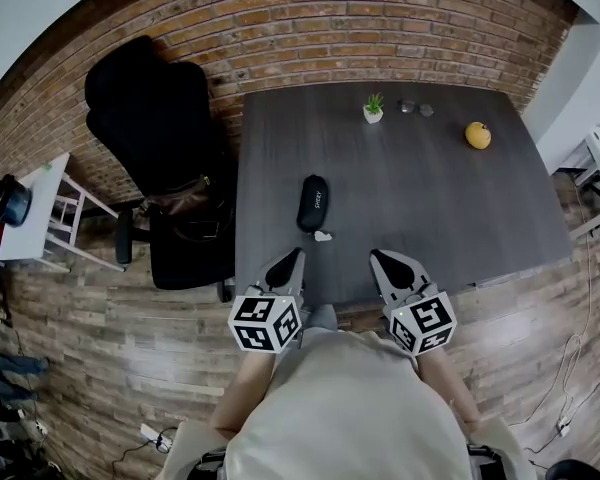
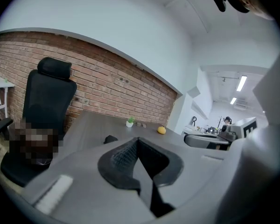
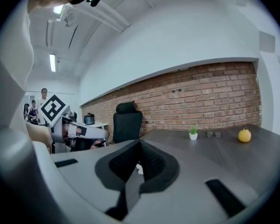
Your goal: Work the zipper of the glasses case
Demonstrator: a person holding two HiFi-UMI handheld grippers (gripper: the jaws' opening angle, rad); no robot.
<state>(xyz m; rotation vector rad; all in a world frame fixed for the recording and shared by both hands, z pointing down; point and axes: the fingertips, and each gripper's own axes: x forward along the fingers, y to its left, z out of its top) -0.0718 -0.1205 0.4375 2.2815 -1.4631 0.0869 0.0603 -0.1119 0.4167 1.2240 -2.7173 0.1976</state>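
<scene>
Just beyond the closed left tool (image 1: pixel 293 259) lies the glasses case (image 1: pixel 313 204) — untouched.

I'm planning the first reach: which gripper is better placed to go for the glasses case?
Left. The left gripper sits nearly in line with the glasses case, just short of it; the right gripper is farther off to the side. Both are shut and empty.

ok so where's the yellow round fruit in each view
Head view: yellow round fruit at upper right, near the dark grey table's far right corner.
Left gripper view: fruit just right of centre.
Right gripper view: fruit at far right.
Shared landmark: small green plant in a white pot, left of the fruit everywhere.
</scene>
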